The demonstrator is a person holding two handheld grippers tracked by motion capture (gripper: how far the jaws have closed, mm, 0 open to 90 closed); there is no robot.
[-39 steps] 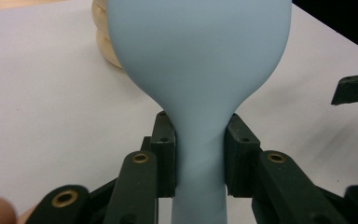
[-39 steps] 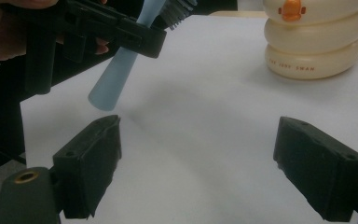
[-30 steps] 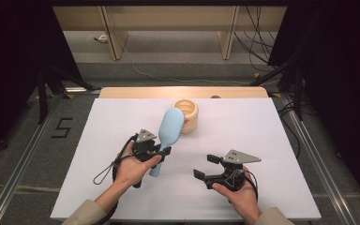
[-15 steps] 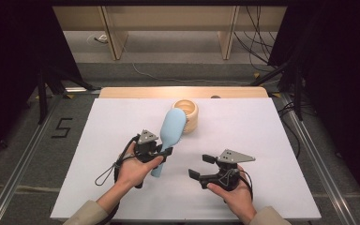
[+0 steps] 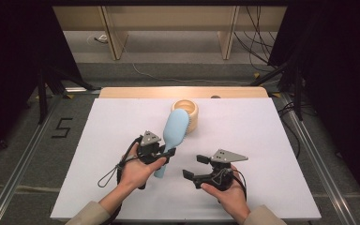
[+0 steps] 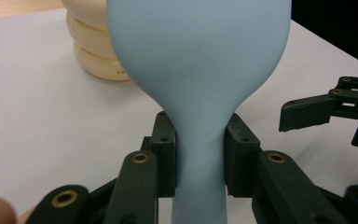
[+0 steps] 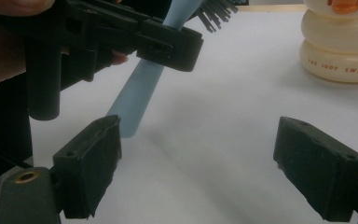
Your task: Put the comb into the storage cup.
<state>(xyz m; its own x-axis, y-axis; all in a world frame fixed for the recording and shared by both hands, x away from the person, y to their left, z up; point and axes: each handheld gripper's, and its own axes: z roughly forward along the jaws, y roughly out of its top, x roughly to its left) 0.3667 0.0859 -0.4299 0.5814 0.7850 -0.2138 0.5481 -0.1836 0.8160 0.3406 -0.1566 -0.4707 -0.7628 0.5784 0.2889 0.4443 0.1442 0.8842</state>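
A: Left gripper (image 5: 165, 154) – status?

B: Jaws clamped on the neck of the light blue hairbrush (image 5: 173, 136), where the handle widens into the head. In the left gripper view both pads press against the handle (image 6: 199, 163) from either side, with no gap showing.

A: Brush attitude?

B: Tilted. In the high view the head points away from the person, toward the far side of the table (image 5: 272, 140); the handle end comes down toward the person, close to the white surface. In the right gripper view the handle tip (image 7: 123, 122) sits low over the table, touching or just above it, I cannot tell which. Dark bristles (image 7: 216, 11) show at the top of that view, facing away from the left gripper's camera.

A: Right gripper (image 5: 196, 168)?

B: Jaws stand wide apart, nothing between them but bare table. In its own view the two black pads (image 7: 91, 158) frame the white surface, and the brush handle lies just beyond the left pad. From above it is held level, just beside the left gripper, apart from the brush, jaws pointing toward the handle.

A: Other items?

B: One cream ring-shaped container (image 5: 187, 111) at the far middle of the table, ribbed sides, open top. The brush head overlaps its near edge from above; contact cannot be judged. In the right gripper view its wall carries small printed lettering (image 7: 338, 64). In the left gripper view it stands behind the brush head (image 6: 93, 56)

A: Hands?

B: The left hand (image 5: 138, 171) wraps the left gripper body; the right hand (image 5: 227, 192) holds the right gripper from below
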